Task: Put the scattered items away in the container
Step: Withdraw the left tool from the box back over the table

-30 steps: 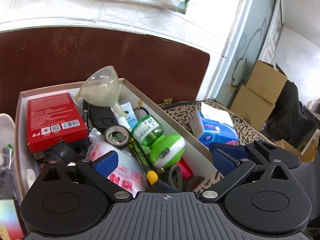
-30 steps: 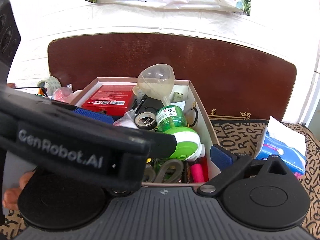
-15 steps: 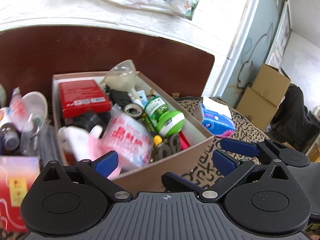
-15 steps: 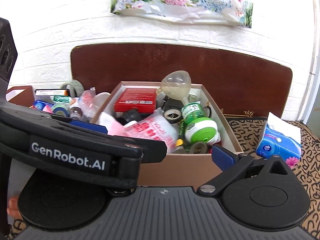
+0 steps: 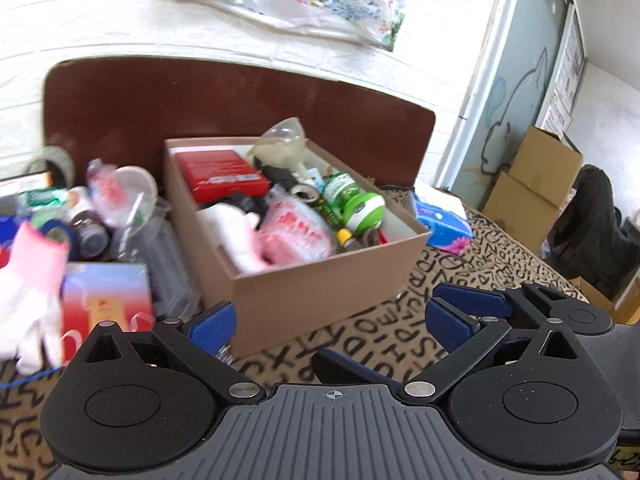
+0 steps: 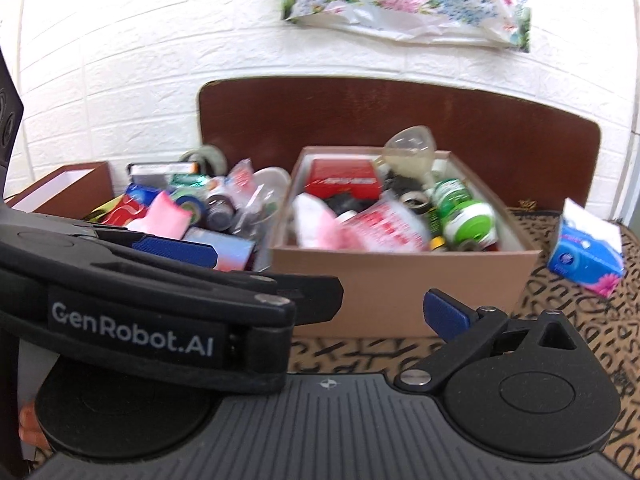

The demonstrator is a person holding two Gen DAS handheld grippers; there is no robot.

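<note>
A brown cardboard box stands on the patterned cloth, crowded with a red carton, a clear funnel, a green-and-white round case and a pink-and-white packet. Left of it lies a heap of loose items: a pink-and-white glove, a colourful flat box, small bottles and tape rolls. My left gripper is open and empty, just short of the box's front wall. My right gripper is open too. Its right pad shows, while the left gripper's body hides the other.
A blue tissue pack lies right of the box. A smaller brown box sits at the far left behind the heap. A dark wooden board stands against the white brick wall. Cardboard cartons are stacked at the far right.
Both grippers have drawn back from over the box to in front of it. The whole box and the heap on its left have come into view.
</note>
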